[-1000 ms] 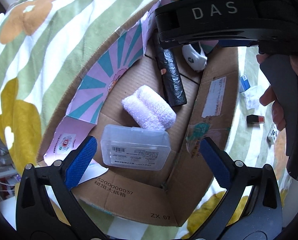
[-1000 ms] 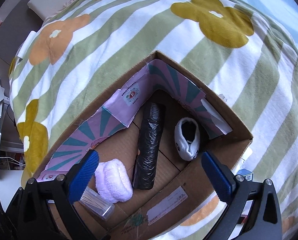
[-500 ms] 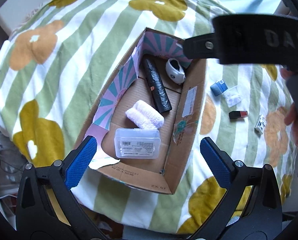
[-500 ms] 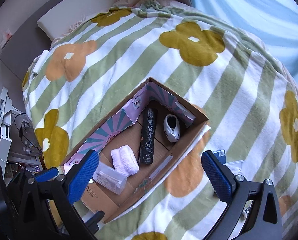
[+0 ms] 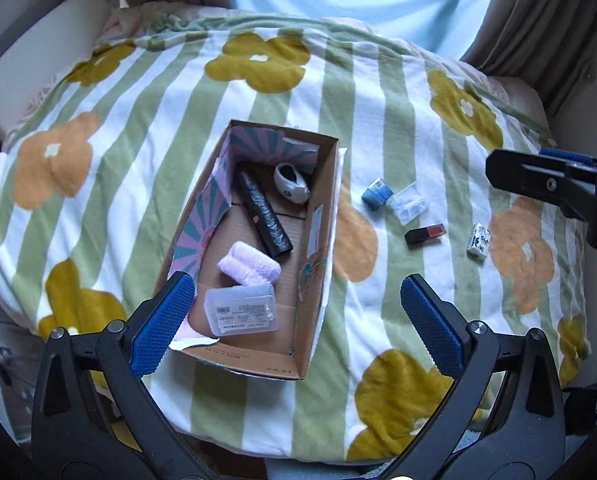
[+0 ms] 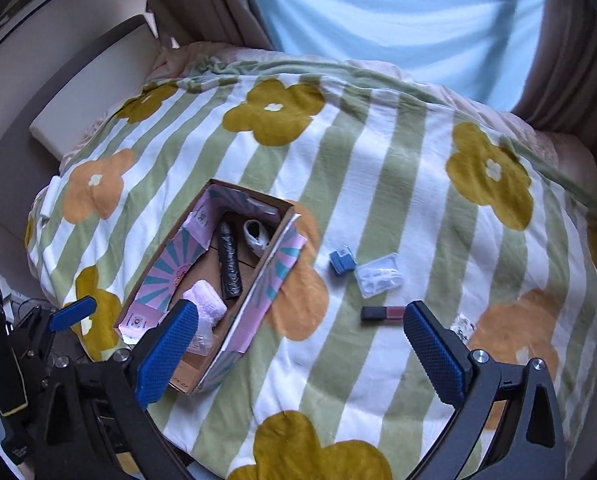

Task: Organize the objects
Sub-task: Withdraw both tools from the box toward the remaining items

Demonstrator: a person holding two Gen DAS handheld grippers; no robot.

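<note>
A cardboard box (image 5: 316, 240) (image 6: 258, 280) lies open on the striped flower blanket. Inside it are a clear plastic case (image 5: 240, 315), a rolled white towel (image 5: 254, 268) (image 6: 206, 306), a black roll (image 5: 264, 216) (image 6: 229, 266) and a white sock (image 5: 292, 187) (image 6: 256, 236). To the right of the box, on the blanket, lie a small blue box (image 5: 376, 194) (image 6: 342, 261), a clear packet (image 5: 408, 204) (image 6: 378, 276), a red-and-black lipstick (image 5: 424, 234) (image 6: 382, 313) and a small white printed packet (image 5: 478, 240) (image 6: 462, 326). My left gripper (image 5: 296, 320) and right gripper (image 6: 298, 350) both hover high above, open and holding nothing.
The blanket (image 6: 378, 160) covers a bed with a pale headboard (image 6: 90, 96) at the left and curtains (image 6: 398, 12) behind. Cluttered floor and cables (image 6: 22, 308) lie past the bed's left edge. The right gripper's body (image 5: 558, 188) shows at the right of the left wrist view.
Both grippers have risen far above the box, so the whole bed and the loose items to the box's right have come into view. Nothing was picked up.
</note>
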